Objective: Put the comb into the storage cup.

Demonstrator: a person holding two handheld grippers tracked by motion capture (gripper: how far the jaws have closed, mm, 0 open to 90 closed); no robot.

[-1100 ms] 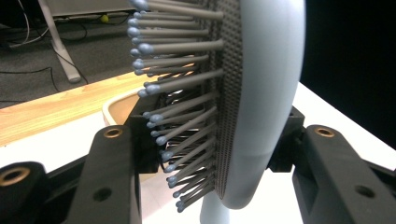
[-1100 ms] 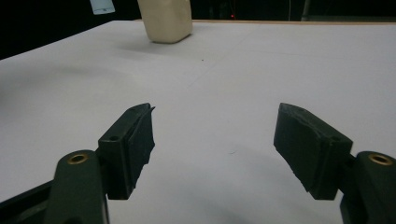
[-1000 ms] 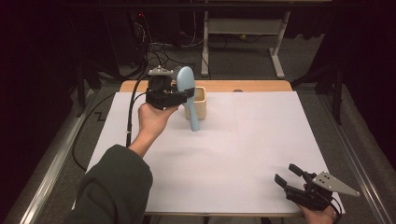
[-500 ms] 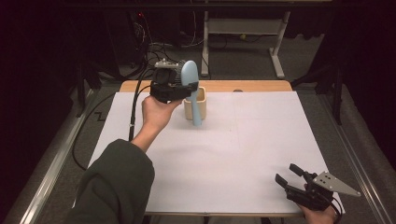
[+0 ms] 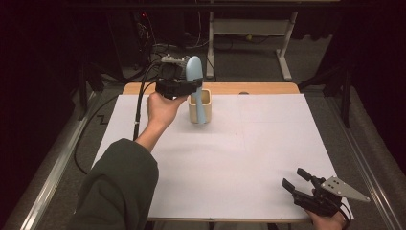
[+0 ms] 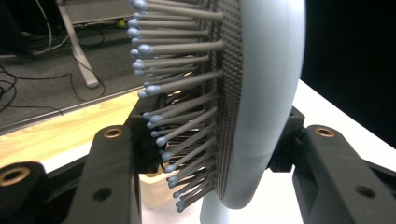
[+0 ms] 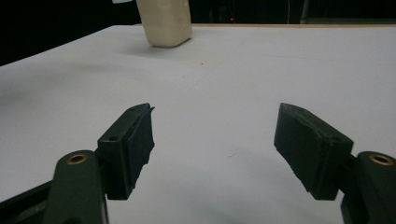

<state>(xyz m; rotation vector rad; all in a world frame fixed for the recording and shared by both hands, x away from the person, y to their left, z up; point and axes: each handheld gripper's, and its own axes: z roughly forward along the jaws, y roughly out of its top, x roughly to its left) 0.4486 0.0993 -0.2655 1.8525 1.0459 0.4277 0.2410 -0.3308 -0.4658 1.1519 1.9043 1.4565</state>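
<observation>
A light blue hairbrush (image 5: 194,72) stands upright in my left gripper (image 5: 188,86), whose jaws are shut on the brush's neck below the bristles. In the left gripper view the hairbrush (image 6: 266,93) is close up, bristles to the left, with the left gripper (image 6: 215,144) pressing it from both sides. The handle hangs down across a cream cup (image 5: 194,111) at the back of the table; the cream cup (image 6: 154,198) shows just below the jaws. My right gripper (image 5: 294,177) rests at the front right corner, open and holding nothing. The right gripper (image 7: 215,144) faces the distant cup (image 7: 166,23).
A white sheet (image 5: 239,158) covers the table, with a wooden strip (image 5: 268,88) along the far edge. Cables (image 5: 139,105) trail off the left side from the left gripper. A desk frame (image 5: 285,52) stands on the floor beyond.
The left hand has lifted the hairbrush a little and carried it slightly toward the cup. The right gripper has kept still.
</observation>
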